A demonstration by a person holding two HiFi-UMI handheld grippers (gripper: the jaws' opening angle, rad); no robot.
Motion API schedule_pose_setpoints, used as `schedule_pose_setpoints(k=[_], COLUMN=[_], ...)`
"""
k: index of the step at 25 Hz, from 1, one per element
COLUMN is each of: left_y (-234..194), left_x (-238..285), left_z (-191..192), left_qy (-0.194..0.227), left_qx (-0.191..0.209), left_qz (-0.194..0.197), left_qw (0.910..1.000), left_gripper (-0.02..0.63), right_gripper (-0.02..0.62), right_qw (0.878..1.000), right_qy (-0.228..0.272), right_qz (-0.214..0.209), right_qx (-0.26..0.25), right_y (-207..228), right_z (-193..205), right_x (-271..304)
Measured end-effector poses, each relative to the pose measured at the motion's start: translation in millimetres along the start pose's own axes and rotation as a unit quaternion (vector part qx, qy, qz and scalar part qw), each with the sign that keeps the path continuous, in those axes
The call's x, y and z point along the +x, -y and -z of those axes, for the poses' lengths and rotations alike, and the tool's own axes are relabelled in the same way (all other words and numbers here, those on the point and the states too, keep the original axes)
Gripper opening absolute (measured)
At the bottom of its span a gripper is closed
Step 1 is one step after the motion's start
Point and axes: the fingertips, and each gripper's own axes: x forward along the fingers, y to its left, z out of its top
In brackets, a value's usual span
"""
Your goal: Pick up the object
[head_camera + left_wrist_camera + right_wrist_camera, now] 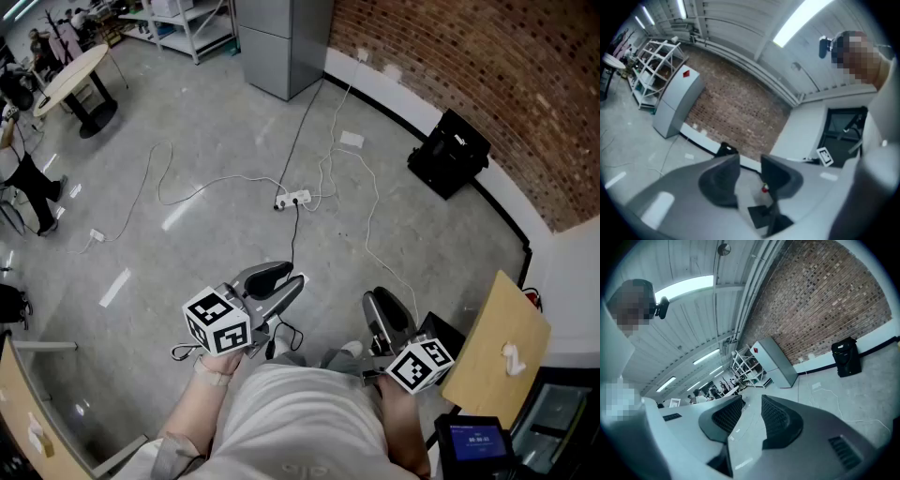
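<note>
Both grippers are held close to the person's body, above a grey floor. In the head view my left gripper [281,278] points up and to the right with its jaws together and nothing between them. My right gripper [383,306] points up, its jaws also together and empty. The left gripper view [750,164] looks past its jaws at a brick wall and a white wall. Past the jaws in the right gripper view [752,405] are the floor and distant shelves. I cannot tell which thing is the object to pick up.
A white power strip [292,200] with cables lies on the floor ahead. A black case [448,153] stands by the brick wall, and a grey cabinet [284,42] is at the back. A wooden board [497,349] and a small screen [476,441] are at the right.
</note>
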Motion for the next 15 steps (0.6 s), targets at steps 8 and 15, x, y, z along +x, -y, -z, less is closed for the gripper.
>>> schedule_pose_setpoints(k=[8,15], left_y=[58.6,162.9], left_x=[74.4,191.1], left_z=[14.1,55.7], left_qy=[-0.045,-0.098], left_qx=[0.026,0.067], left_qz=[0.071,0.163], left_qw=[0.9961,0.9794], left_gripper=[0.127,0.127], right_gripper=[0.120,0.120], right_qw=[0.996,0.969], right_qy=[0.076,0.184], right_qz=[0.056,0.159], right_qx=[0.010,0.044], right_y=[47.0,139.2], right_z=[-25.8,-51.5], right_x=[-89.3,-257.7])
